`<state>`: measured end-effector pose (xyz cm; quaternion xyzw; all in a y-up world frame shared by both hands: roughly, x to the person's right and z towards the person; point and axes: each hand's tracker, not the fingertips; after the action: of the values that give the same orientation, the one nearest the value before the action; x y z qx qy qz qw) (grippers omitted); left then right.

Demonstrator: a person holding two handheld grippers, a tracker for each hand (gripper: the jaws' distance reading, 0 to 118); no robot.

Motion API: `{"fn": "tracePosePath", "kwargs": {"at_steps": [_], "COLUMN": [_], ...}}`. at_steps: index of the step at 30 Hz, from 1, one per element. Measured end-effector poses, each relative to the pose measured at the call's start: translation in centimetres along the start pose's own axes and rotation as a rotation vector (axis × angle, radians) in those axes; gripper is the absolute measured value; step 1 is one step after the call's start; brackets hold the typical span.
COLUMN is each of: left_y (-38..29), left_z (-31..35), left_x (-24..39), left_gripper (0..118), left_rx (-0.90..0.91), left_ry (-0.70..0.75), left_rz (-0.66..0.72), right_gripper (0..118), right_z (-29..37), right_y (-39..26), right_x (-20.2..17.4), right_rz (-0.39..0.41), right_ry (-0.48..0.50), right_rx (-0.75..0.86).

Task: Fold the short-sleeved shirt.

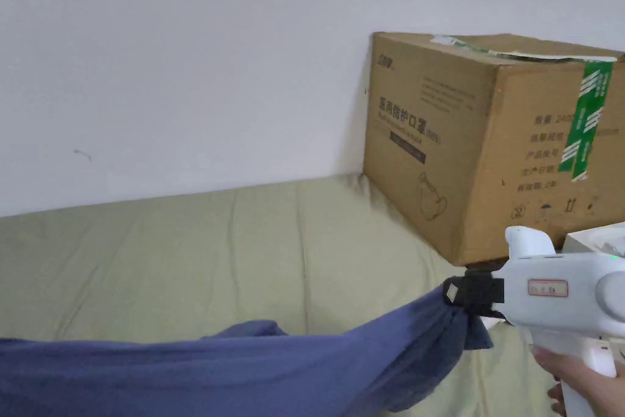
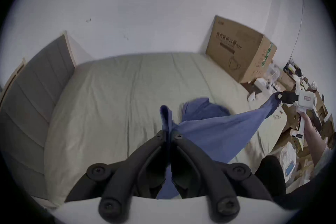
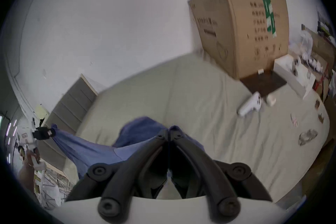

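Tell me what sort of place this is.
Likely a bedroom that doubles as storage: a bed with a green sheet and padded headboard stands against a bare white wall, a big cardboard box sits on it, and clutter is piled alongside.

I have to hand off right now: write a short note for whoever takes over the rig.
Left gripper: shut on the blue shirt, fabric pinched between its jaws.
Right gripper: shut on the shirt's other end.
Shirt: stretched between both grippers above the green bed sheet, middle sagging, one part resting on the sheet.
Nearby: cardboard box at the far right of the bed.
Done: shirt picked up and spread.
Left: lay it flat, then fold.
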<state>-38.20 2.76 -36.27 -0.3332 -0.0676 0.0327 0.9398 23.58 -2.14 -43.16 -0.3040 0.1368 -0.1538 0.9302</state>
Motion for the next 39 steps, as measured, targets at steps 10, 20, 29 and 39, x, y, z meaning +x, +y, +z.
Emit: {"fn": "tracePosePath", "kwargs": {"at_steps": [10,20,29,39], "left_y": [10.2,21.5,28.1,31.4], "left_z": [8.9,7.3,-1.0,-10.1], "left_x": [0.0,-1.6,-1.2,-5.0], "left_gripper": [2,2,2,2], "left_rx": [0.219,0.35,0.418,0.489], "left_ry": [0.043,0.077,0.119,0.167], "left_rz": [-0.013,0.068,0.11,0.155], "right_gripper": [0,0,0,0], "right_z": [7.1,5.9,-1.4,-9.7], "right_y": [16.5,30.4,38.5,39.9], "right_x": [-8.8,-18.5,-22.7,-23.0], "right_rz": [0.132,0.338,0.404,0.436], "right_ry": [0.079,-0.077,-0.222,-0.272], "right_rx": [0.268,0.36,0.474,0.494]}}
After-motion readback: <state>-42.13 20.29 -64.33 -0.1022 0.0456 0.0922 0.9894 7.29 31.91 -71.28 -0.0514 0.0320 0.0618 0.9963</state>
